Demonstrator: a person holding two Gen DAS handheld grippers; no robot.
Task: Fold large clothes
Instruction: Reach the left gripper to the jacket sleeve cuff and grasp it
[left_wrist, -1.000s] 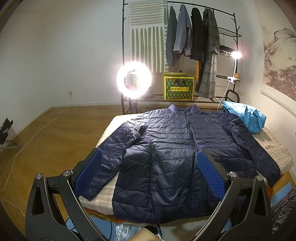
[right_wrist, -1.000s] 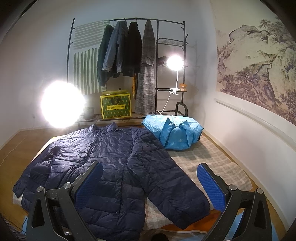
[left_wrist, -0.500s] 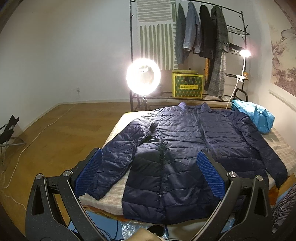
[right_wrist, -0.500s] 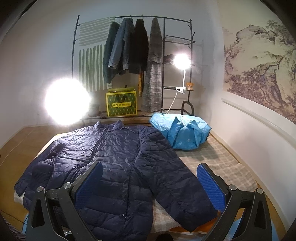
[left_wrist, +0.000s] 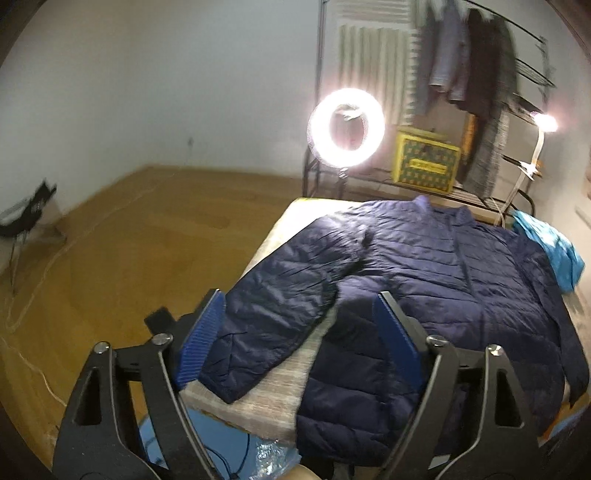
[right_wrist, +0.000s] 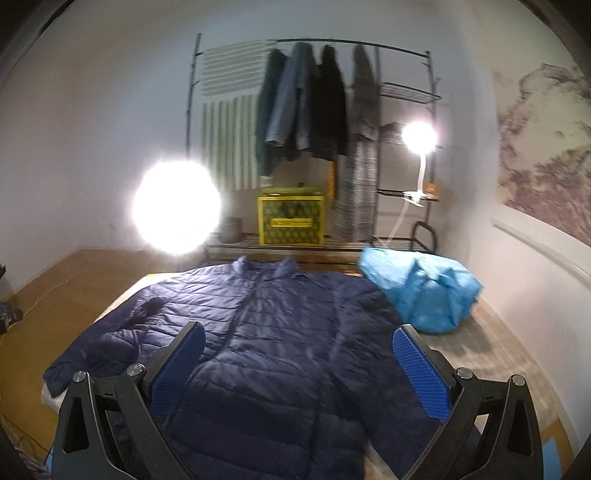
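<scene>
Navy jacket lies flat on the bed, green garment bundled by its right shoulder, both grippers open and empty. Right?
Not quite: the bundled garment is light blue, not green, as the right wrist view shows. The rest holds: the navy jacket lies flat on the bed, and the left gripper, whose jaws have just been closing a little, and the right gripper are open and empty.

No legible text, brand, number or sign anywhere in either view. Only a yellow label strip across the front of the yellow box (right_wrist: 290, 220) on the lower shelf of the clothes rack (right_wrist: 408, 92), at the far edge of the bed (right_wrist: 491, 350); its markings too blurred and too small to read.
</scene>
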